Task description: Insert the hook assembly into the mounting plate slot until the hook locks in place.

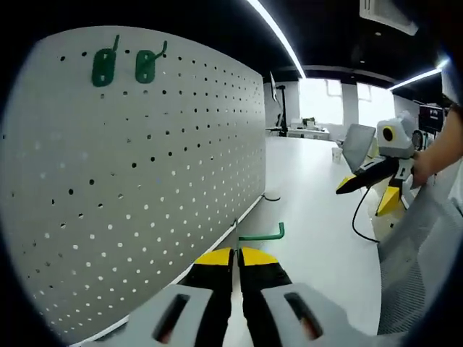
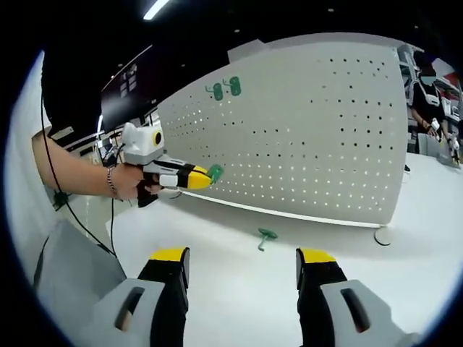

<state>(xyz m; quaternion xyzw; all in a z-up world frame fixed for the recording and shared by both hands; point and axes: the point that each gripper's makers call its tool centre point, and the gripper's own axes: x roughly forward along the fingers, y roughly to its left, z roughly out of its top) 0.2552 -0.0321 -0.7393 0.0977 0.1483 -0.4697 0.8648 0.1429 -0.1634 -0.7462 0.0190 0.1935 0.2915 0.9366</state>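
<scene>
1. Left hand-held gripper (image 1: 236,254), bottom centre of the left gripper view: jaws pressed together, pinching a green hook (image 1: 264,234) at the yellow tips. The hook's rod sticks out to the right of the tips and ends in a short upturned tip.
2. In the right gripper view the left hand-held gripper (image 2: 206,176) sits at left centre, gripped by a hand (image 2: 134,183). The held hook (image 2: 215,173) shows as a green blob at its tip, close to the pegboard (image 2: 311,130); contact cannot be told.
3. Right hand-held gripper (image 2: 242,260), bottom of the right gripper view: jaws spread wide, nothing between them.
4. Loose hook (image 2: 265,236) lies on the white tabletop (image 2: 239,289) just above the gap between the right jaws, apart from both tips, below the pegboard's bottom edge. Green, flat round base, short stem.
5. Two mounted hooks (image 1: 128,63) hang side by side on the pegboard (image 1: 137,166) at upper left of the left gripper view: green plates, prongs upturned. Same pair (image 2: 225,89) at upper centre of the right gripper view.
6. Right hand-held gripper (image 1: 346,186) shows at right centre of the left gripper view, well apart from the pegboard.
</scene>
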